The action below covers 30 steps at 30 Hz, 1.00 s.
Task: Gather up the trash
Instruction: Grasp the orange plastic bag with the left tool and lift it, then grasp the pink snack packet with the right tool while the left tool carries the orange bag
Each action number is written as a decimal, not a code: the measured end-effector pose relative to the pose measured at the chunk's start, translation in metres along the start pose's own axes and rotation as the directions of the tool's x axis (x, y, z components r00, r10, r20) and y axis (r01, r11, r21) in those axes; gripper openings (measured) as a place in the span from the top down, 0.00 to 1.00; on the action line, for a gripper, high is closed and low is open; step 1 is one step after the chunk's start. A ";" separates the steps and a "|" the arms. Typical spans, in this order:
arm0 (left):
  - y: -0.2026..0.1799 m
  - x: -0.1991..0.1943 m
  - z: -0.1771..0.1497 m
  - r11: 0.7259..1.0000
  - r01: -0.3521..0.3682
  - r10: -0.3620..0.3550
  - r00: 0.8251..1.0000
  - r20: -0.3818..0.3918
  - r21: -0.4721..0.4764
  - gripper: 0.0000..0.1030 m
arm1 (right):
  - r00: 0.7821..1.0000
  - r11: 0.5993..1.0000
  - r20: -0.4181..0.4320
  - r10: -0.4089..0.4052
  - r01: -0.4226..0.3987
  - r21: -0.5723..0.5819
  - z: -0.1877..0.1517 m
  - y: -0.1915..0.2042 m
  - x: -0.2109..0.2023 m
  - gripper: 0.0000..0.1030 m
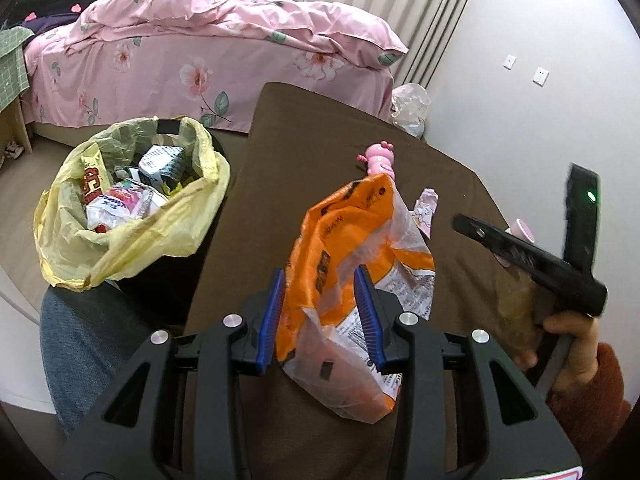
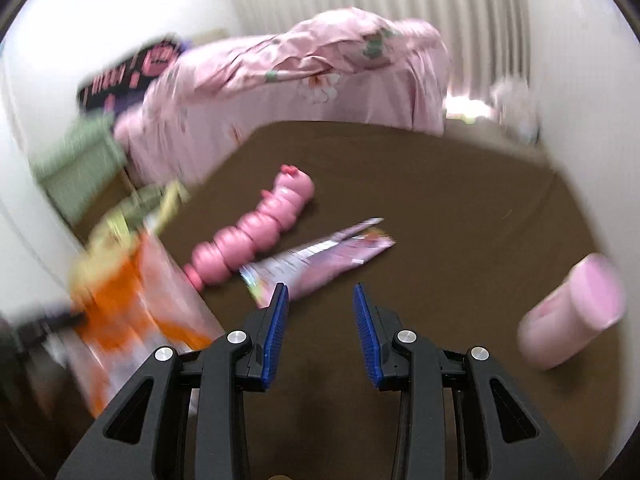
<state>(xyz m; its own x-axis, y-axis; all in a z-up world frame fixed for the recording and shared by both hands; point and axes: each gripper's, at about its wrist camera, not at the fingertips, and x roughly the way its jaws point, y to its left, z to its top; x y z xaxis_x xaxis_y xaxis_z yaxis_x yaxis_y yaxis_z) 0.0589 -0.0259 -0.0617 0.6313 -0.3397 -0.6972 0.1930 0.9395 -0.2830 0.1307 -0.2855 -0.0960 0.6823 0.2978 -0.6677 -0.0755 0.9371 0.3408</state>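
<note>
My left gripper (image 1: 320, 280) has its blue pads on either side of an orange and clear snack bag (image 1: 352, 264) that stands up between them over the brown table (image 1: 312, 148); the pads look to be touching its sides. A bin with a yellow liner (image 1: 132, 208), full of wrappers, stands to the left of the table. My right gripper (image 2: 320, 296) is open and empty above the table, just short of a pink flat wrapper (image 2: 320, 256). The orange bag (image 2: 132, 292) shows blurred at its left. The right gripper also shows in the left wrist view (image 1: 528, 256).
A pink caterpillar toy (image 2: 256, 228) lies on the table behind the wrapper. A pink cup (image 2: 572, 312) lies on its side at the right. A bed with a pink floral quilt (image 1: 208, 48) stands beyond the table. A white plastic bag (image 1: 408, 108) sits by the wall.
</note>
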 end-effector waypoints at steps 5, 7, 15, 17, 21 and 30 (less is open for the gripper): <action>0.003 -0.004 0.000 1.000 -0.014 0.013 1.000 0.010 0.018 0.62 | 0.997 0.992 -0.068 -0.026 0.034 0.122 0.008 0.009 0.044 0.68; 0.003 -0.004 -0.001 1.000 -0.014 0.014 1.000 0.008 0.027 0.62 | 0.997 0.997 -0.067 -0.041 0.045 0.062 0.009 0.016 0.047 0.76; -0.004 -0.003 -0.004 0.998 0.004 -0.004 1.000 -0.008 0.059 0.56 | 0.999 0.998 -0.004 -0.047 0.047 -0.032 0.006 0.003 0.005 0.89; -0.007 -0.007 -0.005 0.997 0.007 -0.006 1.000 -0.004 0.083 0.53 | 0.998 0.997 0.022 -0.059 0.060 -0.055 0.004 -0.003 -0.012 0.89; -0.003 -0.010 -0.015 0.994 0.004 -0.002 1.000 -0.021 0.107 0.49 | 0.995 0.993 0.071 -0.068 0.074 -0.094 -0.006 -0.012 -0.049 0.89; 0.005 0.019 -0.011 1.000 0.020 -0.019 0.995 -0.100 0.004 0.76 | 0.991 0.987 0.119 -0.061 0.078 -0.142 -0.025 -0.014 -0.080 0.89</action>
<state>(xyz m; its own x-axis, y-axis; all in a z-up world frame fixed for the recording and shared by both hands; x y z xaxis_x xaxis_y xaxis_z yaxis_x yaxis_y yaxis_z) 0.0632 -0.0282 -0.0836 0.5490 -0.3605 -0.7540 0.2087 0.9327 -0.2940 0.0593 -0.3175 -0.0635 0.7671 0.2160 -0.6040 -0.1246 0.9739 0.1899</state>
